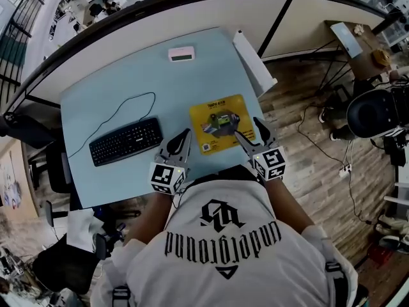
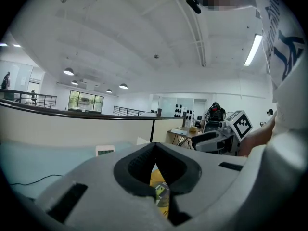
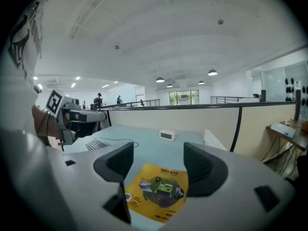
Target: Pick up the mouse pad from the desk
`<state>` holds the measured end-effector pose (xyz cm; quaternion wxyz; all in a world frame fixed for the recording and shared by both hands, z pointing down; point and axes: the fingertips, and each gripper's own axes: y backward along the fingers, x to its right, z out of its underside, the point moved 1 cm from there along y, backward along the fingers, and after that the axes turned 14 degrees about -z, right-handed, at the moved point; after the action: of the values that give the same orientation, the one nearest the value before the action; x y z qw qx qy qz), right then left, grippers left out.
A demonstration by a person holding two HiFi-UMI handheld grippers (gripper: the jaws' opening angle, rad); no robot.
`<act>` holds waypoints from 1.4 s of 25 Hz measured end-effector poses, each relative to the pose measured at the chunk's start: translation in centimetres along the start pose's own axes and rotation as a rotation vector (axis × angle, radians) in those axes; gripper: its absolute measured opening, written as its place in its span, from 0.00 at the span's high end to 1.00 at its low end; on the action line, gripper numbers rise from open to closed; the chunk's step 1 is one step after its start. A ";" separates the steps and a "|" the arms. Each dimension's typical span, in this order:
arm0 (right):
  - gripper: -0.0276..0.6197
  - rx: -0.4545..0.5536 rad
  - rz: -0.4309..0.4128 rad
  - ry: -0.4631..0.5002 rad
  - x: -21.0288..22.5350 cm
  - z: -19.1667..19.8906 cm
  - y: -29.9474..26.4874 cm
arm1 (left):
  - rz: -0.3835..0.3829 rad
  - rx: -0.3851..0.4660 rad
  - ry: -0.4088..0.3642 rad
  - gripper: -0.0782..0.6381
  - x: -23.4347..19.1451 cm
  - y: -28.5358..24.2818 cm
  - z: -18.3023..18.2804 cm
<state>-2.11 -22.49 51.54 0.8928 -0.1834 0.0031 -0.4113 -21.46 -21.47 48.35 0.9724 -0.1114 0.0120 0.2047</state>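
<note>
**A:** Head view: our thin yellow printed mouse pad (image 1: 220, 125) lies flat, centre frame, on the pale blue desk (image 1: 128, 94).

**B:** Left gripper view: left gripper (image 2: 155, 146) closed, empty. Right gripper view: right gripper (image 3: 159, 160) spread wide, mouse pad (image 3: 159, 189) lower centre. Likely light and floppy; we'd pinch an edge.

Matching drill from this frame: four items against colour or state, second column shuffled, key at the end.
Column 1
1. mouse pad
2. keyboard
3. left gripper
4. right gripper

Column 2
A. jaws apart, gripping nothing
B. black, with a cord
C. yellow
D. jaws together at the tips

Pairs: 1-C, 2-B, 3-D, 4-A
</note>
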 end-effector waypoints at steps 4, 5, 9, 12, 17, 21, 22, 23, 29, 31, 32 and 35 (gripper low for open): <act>0.45 -0.048 -0.007 -0.045 1.9 2.1 -0.9 | -0.007 -0.033 0.000 0.88 0.2 -1.2 1.3; 0.45 -0.061 -0.008 -0.056 2.3 2.7 -1.2 | -0.010 -0.045 0.001 0.88 0.3 -1.4 1.8; 0.44 -0.128 -0.021 -0.065 3.8 5.5 -2.5 | -0.040 -0.086 0.004 0.88 0.0 -2.3 3.7; 0.43 -0.203 -0.034 -0.079 5.0 8.7 -3.3 | -0.053 -0.116 0.001 0.88 0.0 -3.0 4.9; 0.43 -0.249 -0.049 -0.139 6.4 11.8 -4.4 | -0.069 -0.165 0.005 0.88 -0.1 -4.6 7.0; 0.41 -0.289 -0.055 -0.184 7.6 13.9 -5.4 | -0.072 -0.212 0.008 0.88 -0.3 -6.3 8.8; 0.41 -0.299 -0.054 -0.192 8.0 14.4 -5.7 | -0.073 -0.227 0.011 0.88 -0.4 -6.7 9.4; 0.41 -0.309 -0.054 -0.200 8.4 14.9 -6.0 | -0.075 -0.241 0.013 0.88 -0.6 -7.0 10.0; 0.40 -0.367 -0.048 -0.253 10.3 18.4 -7.6 | -0.081 -0.285 0.003 0.88 -0.8 -8.3 12.7; 0.39 -0.379 -0.043 -0.269 11.0 19.4 -8.0 | -0.079 -0.288 0.020 0.88 -0.8 -8.9 13.2; 0.39 -0.388 -0.044 -0.274 11.1 19.9 -8.1 | -0.081 -0.290 0.029 0.88 -0.9 -9.1 13.4; 0.38 -0.423 -0.047 -0.292 11.5 21.6 -8.5 | -0.093 -0.298 0.040 0.88 -1.2 -9.8 14.1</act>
<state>2.68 -28.94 76.19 0.8158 -0.4235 -0.0445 -0.3914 -18.90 -27.55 64.22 0.9531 -0.2589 -0.0040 0.1568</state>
